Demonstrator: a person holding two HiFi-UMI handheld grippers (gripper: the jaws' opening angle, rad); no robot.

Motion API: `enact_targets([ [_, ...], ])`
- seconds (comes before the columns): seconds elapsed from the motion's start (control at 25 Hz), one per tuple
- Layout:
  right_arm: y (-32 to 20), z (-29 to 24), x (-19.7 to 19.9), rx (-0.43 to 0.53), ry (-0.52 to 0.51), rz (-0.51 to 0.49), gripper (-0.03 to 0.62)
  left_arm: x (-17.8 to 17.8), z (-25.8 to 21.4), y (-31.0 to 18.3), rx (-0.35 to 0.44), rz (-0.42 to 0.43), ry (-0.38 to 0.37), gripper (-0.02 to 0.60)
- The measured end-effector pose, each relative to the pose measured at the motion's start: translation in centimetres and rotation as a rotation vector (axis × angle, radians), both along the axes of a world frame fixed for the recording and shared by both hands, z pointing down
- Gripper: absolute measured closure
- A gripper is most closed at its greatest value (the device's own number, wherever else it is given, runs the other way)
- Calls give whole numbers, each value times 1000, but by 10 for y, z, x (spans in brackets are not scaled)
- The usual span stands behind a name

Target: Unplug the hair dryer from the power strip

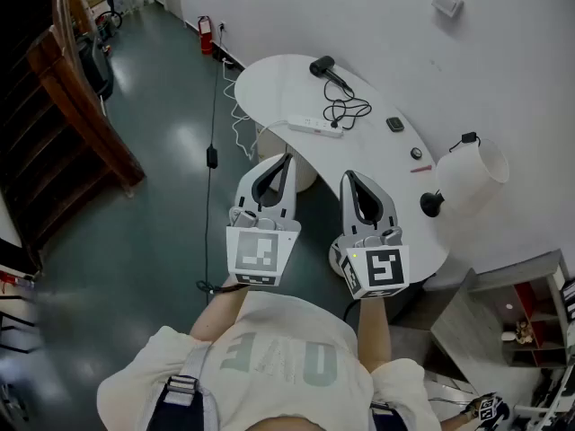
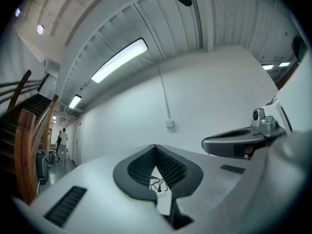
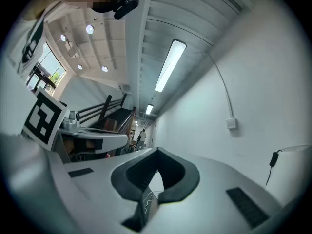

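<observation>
A black hair dryer (image 1: 325,68) lies at the far end of the white curved table (image 1: 269,83). Its black cord (image 1: 346,110) coils toward a white power strip (image 1: 314,127) near the table's left edge. My left gripper (image 1: 286,157) hangs shut and empty in the air, short of the power strip. Beside it my right gripper (image 1: 349,176) is shut and empty too, above the table's near part. In the left gripper view the jaws (image 2: 156,147) meet at the tip, with the cord (image 2: 157,183) and power strip (image 2: 164,202) small beyond them. The right gripper (image 3: 157,152) also shows closed jaws.
A white lamp (image 1: 472,176) stands at the table's right edge, with a small black box (image 1: 395,124) and a red pen (image 1: 421,169) near it. A wooden staircase (image 1: 81,106) rises at left. A black cable (image 1: 212,155) runs across the floor.
</observation>
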State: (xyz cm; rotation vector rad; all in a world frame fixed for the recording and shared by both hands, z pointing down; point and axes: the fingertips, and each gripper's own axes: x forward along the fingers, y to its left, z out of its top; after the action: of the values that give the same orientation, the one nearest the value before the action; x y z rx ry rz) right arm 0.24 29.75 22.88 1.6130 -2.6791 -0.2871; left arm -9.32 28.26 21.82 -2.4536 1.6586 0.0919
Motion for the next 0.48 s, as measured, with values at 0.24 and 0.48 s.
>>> enact_targets([
  [0.24, -7, 9, 4, -21, -12, 6, 591, 5, 10, -12, -31, 11, 6, 577],
  [0.48, -16, 15, 15, -41, -22, -3, 591, 10, 16, -24, -49, 3, 10, 577],
])
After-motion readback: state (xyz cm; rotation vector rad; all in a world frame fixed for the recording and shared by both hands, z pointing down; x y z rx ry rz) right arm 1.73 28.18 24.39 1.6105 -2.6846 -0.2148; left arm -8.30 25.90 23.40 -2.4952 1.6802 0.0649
